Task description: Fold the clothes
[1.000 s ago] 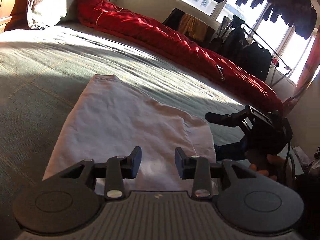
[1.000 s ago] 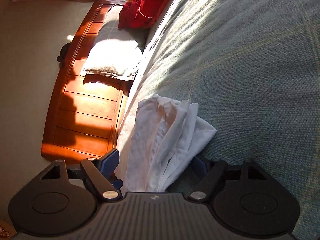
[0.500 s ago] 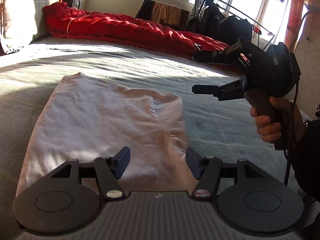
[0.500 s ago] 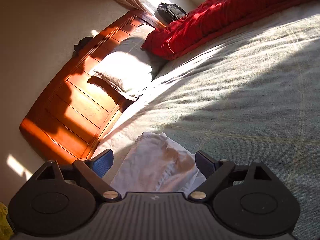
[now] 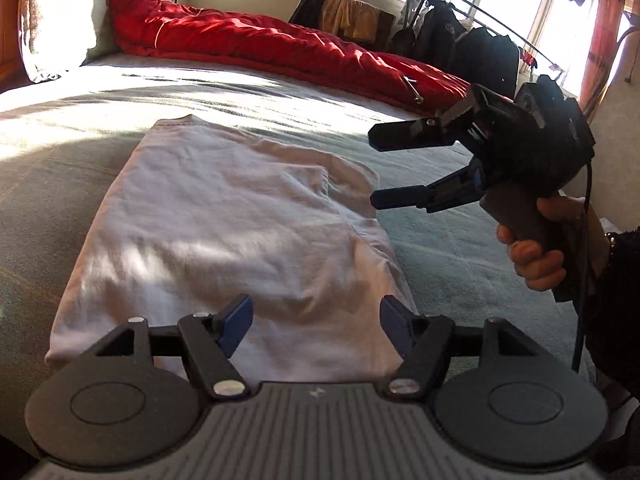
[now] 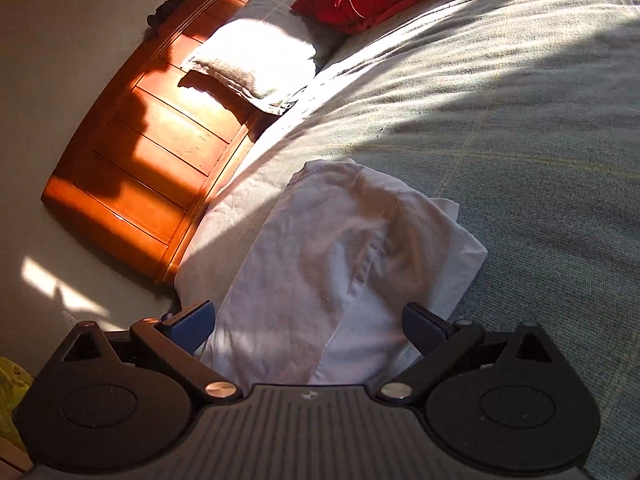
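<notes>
In the left wrist view, a white garment (image 5: 224,240) is seen lying folded flat on the bed (image 5: 60,152). The left tool (image 5: 316,320) is held spread just above the garment's near edge, with nothing gripped. To the right, the right tool (image 5: 374,168) is held in a hand (image 5: 536,260) above the bed, its fingers spread and empty. A red quilt (image 5: 280,48) lies along the far side.

In the right wrist view, the garment (image 6: 340,264) is seen between the spread fingers of the right tool (image 6: 308,324), close to the bed's edge. A pillow (image 6: 256,60) rests against the wooden headboard (image 6: 152,148).
</notes>
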Tool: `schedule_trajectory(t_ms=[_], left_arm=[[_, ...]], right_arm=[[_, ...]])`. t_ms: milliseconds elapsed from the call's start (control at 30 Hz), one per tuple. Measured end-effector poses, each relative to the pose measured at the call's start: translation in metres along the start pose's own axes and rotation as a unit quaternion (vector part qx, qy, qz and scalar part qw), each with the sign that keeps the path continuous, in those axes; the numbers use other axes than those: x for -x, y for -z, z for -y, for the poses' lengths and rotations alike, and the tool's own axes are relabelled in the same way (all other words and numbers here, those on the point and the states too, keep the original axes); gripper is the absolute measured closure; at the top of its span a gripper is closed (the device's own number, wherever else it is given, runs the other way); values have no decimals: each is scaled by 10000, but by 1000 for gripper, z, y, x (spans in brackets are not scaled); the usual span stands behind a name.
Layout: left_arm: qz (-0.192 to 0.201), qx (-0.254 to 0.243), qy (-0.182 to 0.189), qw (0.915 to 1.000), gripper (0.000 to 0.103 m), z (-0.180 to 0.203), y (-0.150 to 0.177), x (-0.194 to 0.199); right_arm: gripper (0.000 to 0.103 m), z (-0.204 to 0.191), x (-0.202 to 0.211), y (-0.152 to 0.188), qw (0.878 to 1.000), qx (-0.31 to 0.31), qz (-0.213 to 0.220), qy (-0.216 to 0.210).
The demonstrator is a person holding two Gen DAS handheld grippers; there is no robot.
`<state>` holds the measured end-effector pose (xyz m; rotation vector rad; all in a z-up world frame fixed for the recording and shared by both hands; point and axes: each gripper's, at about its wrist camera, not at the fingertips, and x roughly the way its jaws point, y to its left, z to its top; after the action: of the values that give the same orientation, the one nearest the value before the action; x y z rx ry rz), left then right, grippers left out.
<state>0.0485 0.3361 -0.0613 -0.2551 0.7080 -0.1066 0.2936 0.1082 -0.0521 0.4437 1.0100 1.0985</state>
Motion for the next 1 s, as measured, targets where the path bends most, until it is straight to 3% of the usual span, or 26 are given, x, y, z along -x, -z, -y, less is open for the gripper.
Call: schedule_trajectory(t_ms=[167,300,400,567,700,867,1000], left_arm=[[132,496,-226,9984,30,-25,-4,3],[150,682,-385,9968,31,-34,-3,6],[163,821,-503,9952,30,-40,-2,9],[230,1126,-672,9911,30,-49,-6,8],[99,1186,-760,9900,30,-51,0,5],[111,1138,-744,9907,29,-50,5,8],[361,1127,-702,9905,27,-50,-2,9]], right_arm=[[0,-19,-18,13,9970,26,-505,-583],[1,-11,-22,32,9968,182,-665,-400],[0,-28,-11,33,9954,519,-743,-325],[0,-65,-17,45,9819,1184,-1259,-770],[1,-55,-28,67,9746,1312,-1769,-403],[0,-62,-3,71,9742,1413,-1719,-374],[0,-84,-5,78,9652,1847,-1773,-536]])
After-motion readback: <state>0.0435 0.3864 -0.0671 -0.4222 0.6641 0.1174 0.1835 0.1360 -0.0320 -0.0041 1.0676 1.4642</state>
